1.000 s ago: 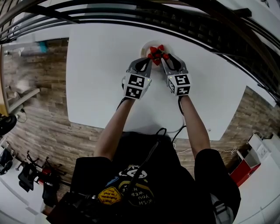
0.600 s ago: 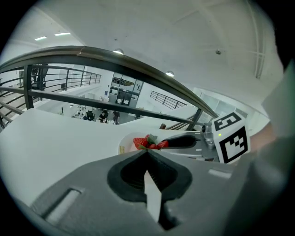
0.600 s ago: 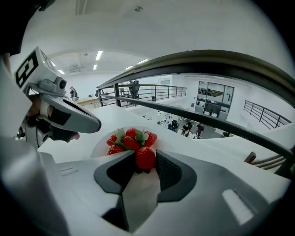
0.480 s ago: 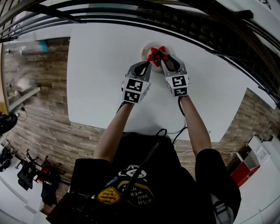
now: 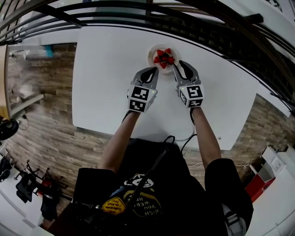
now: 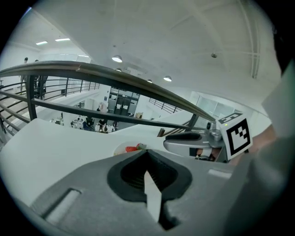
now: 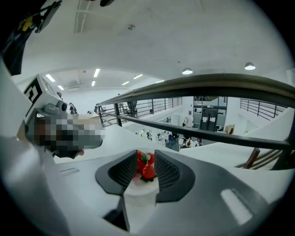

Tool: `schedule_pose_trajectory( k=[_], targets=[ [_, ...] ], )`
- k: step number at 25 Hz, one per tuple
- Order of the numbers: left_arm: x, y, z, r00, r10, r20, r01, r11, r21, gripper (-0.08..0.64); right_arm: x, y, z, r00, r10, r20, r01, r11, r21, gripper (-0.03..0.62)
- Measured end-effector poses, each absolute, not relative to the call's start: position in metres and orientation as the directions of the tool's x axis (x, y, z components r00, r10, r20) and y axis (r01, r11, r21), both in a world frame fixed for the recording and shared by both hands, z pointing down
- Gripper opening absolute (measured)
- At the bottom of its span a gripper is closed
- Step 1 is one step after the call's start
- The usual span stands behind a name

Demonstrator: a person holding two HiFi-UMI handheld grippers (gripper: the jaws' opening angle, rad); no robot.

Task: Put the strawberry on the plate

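A small white plate [image 5: 152,52] at the far middle of the white table [image 5: 106,78] holds several red strawberries [image 5: 163,57]. My right gripper [image 5: 177,66] is just short of the plate's near right rim. Its jaws stand apart and are closing, with nothing between the pads. In the right gripper view [image 7: 145,155] the strawberries [image 7: 147,170] and plate [image 7: 140,187] show through the gap, a little ahead. My left gripper [image 5: 156,69] is near the plate's left rim, shut and empty [image 6: 146,151]. The left gripper view shows a strawberry [image 6: 132,148] on the plate [image 6: 120,148].
A dark railing [image 5: 138,14] runs along the table's far side. Wooden floor [image 5: 41,115] lies left of and below the table. A cable [image 5: 177,138] hangs at the table's near edge by the person's body.
Both grippers have drawn back from the plate towards the person. The right gripper's tips, at the strawberries a second ago, are now off them. The strawberries stay on the plate.
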State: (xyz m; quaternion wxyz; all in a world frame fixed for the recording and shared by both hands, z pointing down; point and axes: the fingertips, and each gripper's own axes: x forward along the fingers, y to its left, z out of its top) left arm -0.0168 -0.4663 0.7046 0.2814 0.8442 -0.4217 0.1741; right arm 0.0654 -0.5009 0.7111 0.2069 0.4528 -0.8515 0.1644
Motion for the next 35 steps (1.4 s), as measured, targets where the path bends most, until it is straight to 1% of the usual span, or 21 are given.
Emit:
schedule_pose_trajectory(
  k=[3,7,10,14,21,26,30,35],
  targets=[
    [-0.017,-0.456,0.670,0.584,-0.643,0.496,-0.810,-0.507,0.296,0.000,0.071,-0.485,0.672,-0.492,-0.747,0.447,-0.856,0.509,-0.090,0.090],
    [-0.019,-0.443,0.619,0.566,-0.703,0.430,-0.822,-0.519,0.233,0.000,0.077,-0.465,0.622,-0.494,-0.793,0.357,-0.863,0.495,-0.097,0.063],
    [-0.014,-0.422,0.579,0.565,-0.735,0.375,-0.824,-0.530,0.201,0.000,0.086,-0.444,0.584,-0.487,-0.823,0.290,-0.873,0.465,-0.148,0.040],
    [-0.014,-0.384,0.535,0.562,-0.763,0.319,-0.827,-0.522,0.209,0.000,0.100,-0.407,0.534,-0.475,-0.855,0.207,-0.875,0.434,-0.217,0.003],
    [-0.033,-0.320,0.476,0.528,-0.811,0.252,-0.848,-0.489,0.206,0.000,0.093,-0.329,0.461,-0.497,-0.861,0.112,-0.849,0.456,-0.266,0.003],
    [-0.031,-0.279,0.438,0.563,-0.800,0.206,-0.825,-0.531,0.191,0.000,0.092,-0.288,0.421,-0.485,-0.872,0.068,-0.852,0.453,-0.264,0.003],
    [-0.039,-0.257,0.407,0.590,-0.791,0.162,-0.807,-0.575,0.134,0.000,0.076,-0.262,0.396,-0.471,-0.882,0.028,-0.859,0.451,-0.242,0.003],
    [-0.057,-0.205,0.380,0.604,-0.785,0.136,-0.797,-0.590,0.129,0.000,0.049,-0.208,0.360,-0.460,-0.888,-0.011,-0.869,0.453,-0.201,0.003]
  ],
)
